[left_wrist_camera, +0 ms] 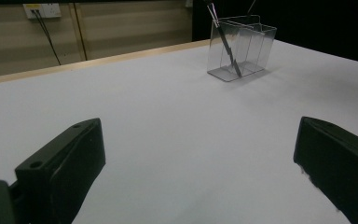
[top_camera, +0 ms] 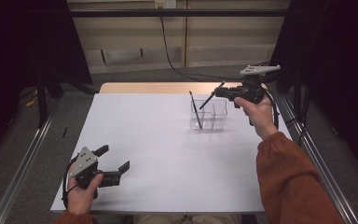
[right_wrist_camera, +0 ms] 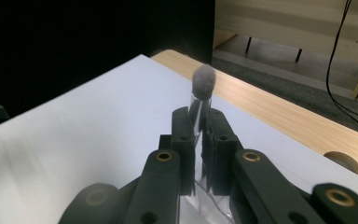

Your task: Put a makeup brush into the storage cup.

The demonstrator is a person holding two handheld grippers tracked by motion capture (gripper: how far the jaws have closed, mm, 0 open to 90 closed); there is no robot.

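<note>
A clear two-compartment container (top_camera: 209, 115) (left_wrist_camera: 249, 44) stands at the far right of the white table. A thin dark brush (top_camera: 196, 110) (left_wrist_camera: 225, 39) leans in its left compartment. Just above and right of the container, my right gripper (top_camera: 218, 92) (right_wrist_camera: 197, 116) is shut on a second brush (top_camera: 209, 99). That brush's grey fluffy head (right_wrist_camera: 204, 80) sticks out past the jaws, and its shaft slants down toward the container. My left gripper (top_camera: 114, 158) (left_wrist_camera: 200, 140) rests at the near left of the table, open, with nothing between its jaws.
The white sheet (top_camera: 158, 154) covers the table, and a wooden strip (top_camera: 149, 87) (right_wrist_camera: 279, 112) shows along its far edge. Metal rails (top_camera: 23, 163) run along both sides. A black cable (top_camera: 172, 60) lies on the floor behind.
</note>
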